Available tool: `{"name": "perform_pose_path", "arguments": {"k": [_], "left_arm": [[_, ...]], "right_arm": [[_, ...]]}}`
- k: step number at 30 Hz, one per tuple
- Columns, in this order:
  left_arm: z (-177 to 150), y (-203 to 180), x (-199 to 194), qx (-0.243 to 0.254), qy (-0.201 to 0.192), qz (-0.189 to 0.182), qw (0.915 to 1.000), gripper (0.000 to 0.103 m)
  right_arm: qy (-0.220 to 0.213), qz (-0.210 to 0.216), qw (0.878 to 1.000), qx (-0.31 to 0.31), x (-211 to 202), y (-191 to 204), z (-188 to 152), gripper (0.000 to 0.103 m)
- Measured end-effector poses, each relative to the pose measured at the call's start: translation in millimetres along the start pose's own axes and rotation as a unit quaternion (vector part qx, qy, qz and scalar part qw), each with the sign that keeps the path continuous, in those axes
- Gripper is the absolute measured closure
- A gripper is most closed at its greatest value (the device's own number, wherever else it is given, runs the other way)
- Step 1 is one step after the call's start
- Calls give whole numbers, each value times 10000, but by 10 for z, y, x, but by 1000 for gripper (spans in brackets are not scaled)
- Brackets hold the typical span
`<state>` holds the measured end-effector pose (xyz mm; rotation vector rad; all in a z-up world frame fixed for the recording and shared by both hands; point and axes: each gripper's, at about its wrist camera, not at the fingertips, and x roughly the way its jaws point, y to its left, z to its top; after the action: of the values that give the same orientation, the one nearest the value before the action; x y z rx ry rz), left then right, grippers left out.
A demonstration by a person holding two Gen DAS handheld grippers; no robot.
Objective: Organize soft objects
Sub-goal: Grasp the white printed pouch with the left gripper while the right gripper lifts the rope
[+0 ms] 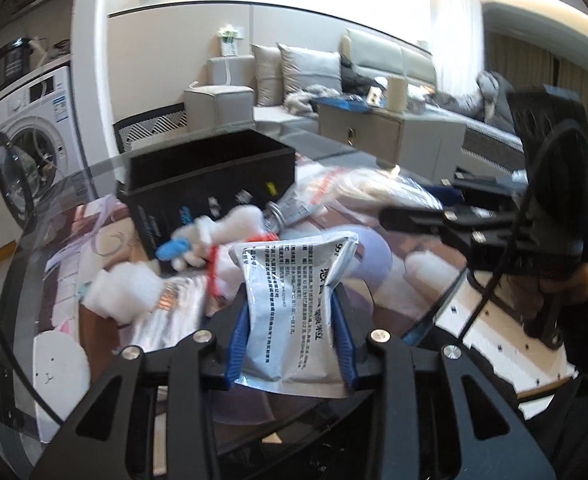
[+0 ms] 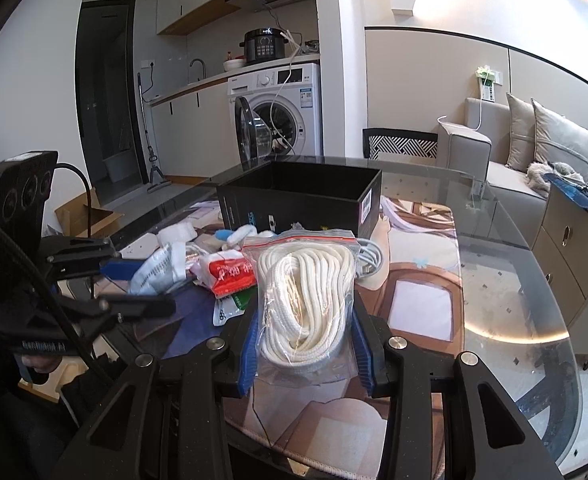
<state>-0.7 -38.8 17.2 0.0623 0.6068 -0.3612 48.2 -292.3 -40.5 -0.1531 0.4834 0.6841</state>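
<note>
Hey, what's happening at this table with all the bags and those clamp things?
A person is sorting soft items on a glass table, holding a hand-held gripper in each hand. The left hand-held gripper is shut on a silver printed pouch. The right hand-held gripper is clamped on a clear zip bag of white rope. An open black box stands behind the pile, with a white plush toy and other packets lying in front of it. Neither held item is in the box yet.

Pouch (image 1: 289,304) print blurred; toy (image 1: 213,240) partly behind it; box (image 2: 300,200) inside unseen; rope bag (image 2: 306,300) hides cable.
</note>
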Motion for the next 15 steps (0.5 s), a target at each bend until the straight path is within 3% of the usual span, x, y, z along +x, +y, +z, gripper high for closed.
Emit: {"name": "perform_pose_path", "arguments": {"k": [15], "left_arm": [[336, 479, -81, -871, -474, 613, 9932, 67]], "right_arm": [[-328, -133, 9994, 10, -60, 65, 367, 63]]}}
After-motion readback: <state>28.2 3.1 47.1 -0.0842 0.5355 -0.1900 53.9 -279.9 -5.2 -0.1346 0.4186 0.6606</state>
